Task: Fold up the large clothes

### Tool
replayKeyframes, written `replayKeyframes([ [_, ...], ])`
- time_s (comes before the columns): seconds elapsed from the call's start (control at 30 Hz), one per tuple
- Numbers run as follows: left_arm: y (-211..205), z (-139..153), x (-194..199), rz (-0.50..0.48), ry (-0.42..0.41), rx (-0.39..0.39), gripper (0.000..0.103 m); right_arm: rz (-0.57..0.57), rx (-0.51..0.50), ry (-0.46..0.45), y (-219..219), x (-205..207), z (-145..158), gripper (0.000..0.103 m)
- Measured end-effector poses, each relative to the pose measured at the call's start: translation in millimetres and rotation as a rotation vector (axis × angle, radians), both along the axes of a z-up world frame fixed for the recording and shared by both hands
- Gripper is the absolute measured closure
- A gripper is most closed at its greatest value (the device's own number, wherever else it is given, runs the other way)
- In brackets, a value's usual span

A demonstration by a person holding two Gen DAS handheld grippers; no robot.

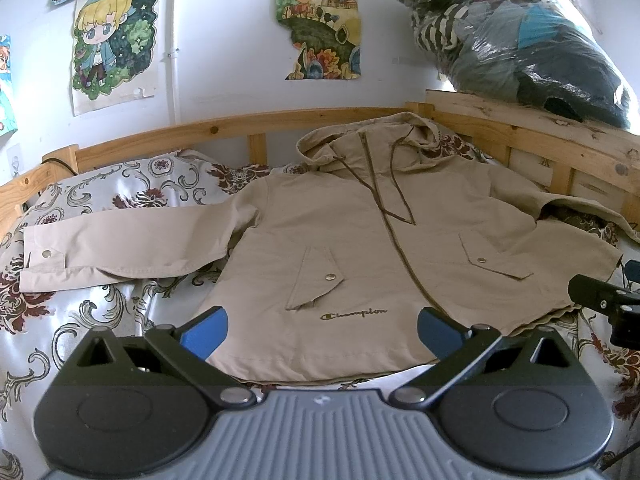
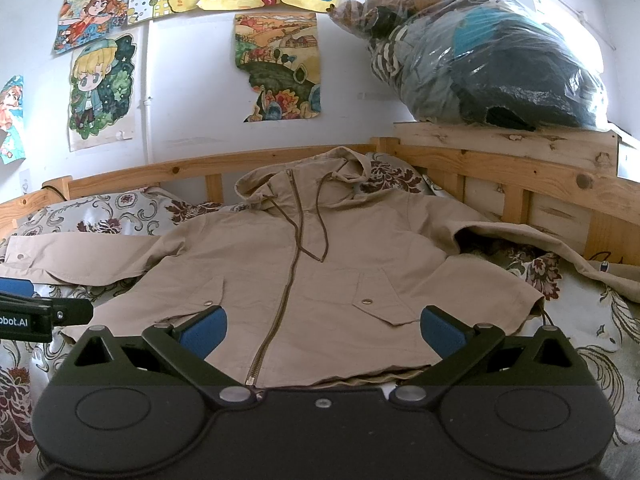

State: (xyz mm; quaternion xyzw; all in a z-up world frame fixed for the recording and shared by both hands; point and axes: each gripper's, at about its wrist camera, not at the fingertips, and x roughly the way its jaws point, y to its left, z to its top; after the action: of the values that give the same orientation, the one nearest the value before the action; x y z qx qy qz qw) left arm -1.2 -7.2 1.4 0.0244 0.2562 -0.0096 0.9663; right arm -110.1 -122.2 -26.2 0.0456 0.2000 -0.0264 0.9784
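Observation:
A beige hooded jacket (image 1: 360, 240) lies face up and zipped on the bed, hood toward the wall, both sleeves spread sideways; the same jacket (image 2: 320, 280) fills the right wrist view. My left gripper (image 1: 322, 334) hovers open over the hem near the dark logo, blue pads wide apart with nothing between them. My right gripper (image 2: 324, 330) hangs open above the hem by the zipper's lower end, also holding nothing. The left sleeve (image 1: 120, 248) stretches flat to the left. The right sleeve (image 2: 560, 248) drapes toward the bed rail.
A floral bedsheet (image 1: 100, 320) covers the bed inside a wooden rail (image 1: 240, 124). A clear bag stuffed with clothes (image 1: 520, 40) sits on the wooden headboard shelf at right. Drawings (image 2: 276, 68) hang on the white wall. A patterned pillow (image 1: 120, 184) lies at left.

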Motion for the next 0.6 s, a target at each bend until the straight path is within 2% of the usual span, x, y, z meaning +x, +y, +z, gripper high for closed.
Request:
replayKeyframes([
  [0.6, -0.2, 1.6, -0.7, 0.0, -0.002, -0.001, 0.001, 0.0, 0.002, 0.001, 0.5, -0.2, 0.0, 0.001],
])
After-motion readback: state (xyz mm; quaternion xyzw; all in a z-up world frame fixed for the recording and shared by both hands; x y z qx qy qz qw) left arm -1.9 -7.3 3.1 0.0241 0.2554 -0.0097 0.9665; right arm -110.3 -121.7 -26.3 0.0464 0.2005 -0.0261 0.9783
